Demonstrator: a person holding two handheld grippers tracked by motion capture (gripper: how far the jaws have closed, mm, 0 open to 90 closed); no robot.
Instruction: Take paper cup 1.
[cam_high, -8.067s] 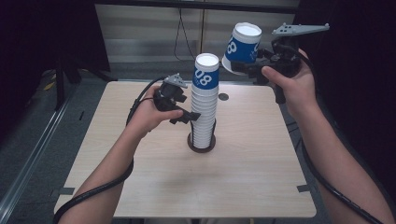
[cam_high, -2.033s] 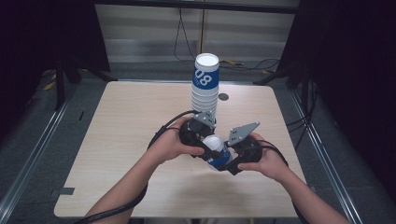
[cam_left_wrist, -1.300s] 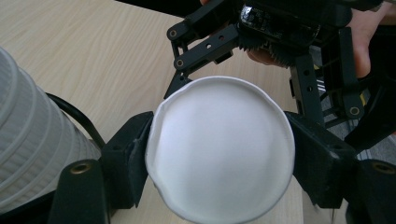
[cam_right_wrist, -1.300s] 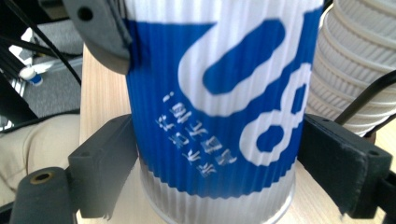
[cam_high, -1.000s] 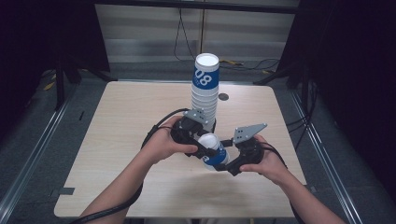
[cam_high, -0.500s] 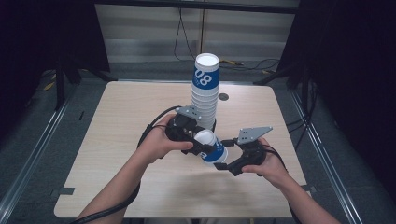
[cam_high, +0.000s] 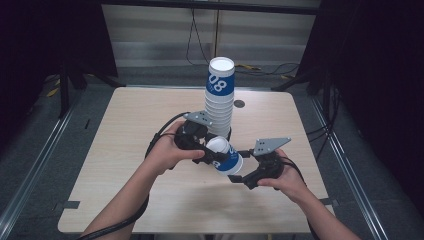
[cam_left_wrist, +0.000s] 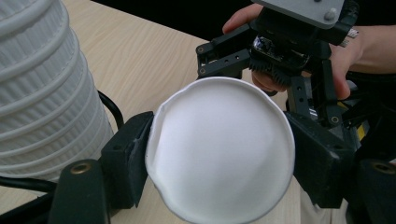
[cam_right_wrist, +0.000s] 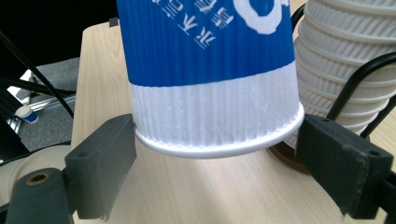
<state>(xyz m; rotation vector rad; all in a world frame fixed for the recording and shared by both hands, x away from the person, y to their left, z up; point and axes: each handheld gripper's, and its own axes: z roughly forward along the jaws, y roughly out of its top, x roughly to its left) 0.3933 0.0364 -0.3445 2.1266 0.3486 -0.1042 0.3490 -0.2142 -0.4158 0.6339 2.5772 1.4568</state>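
While both forearms angle inward above the table, the left tongs clamp the paper cup's base and the right tongs pinch its rim.

Bright, even light from above on the table; dark, underexposed surroundings. Soft, short shadows under hands and cup stack. Mild overexposure on white cup base in left gripper view. Slightly soft focus up close in both gripper views; no strong motion blur.

Lab recording bay: dark curtains, floor rails, loose cables.
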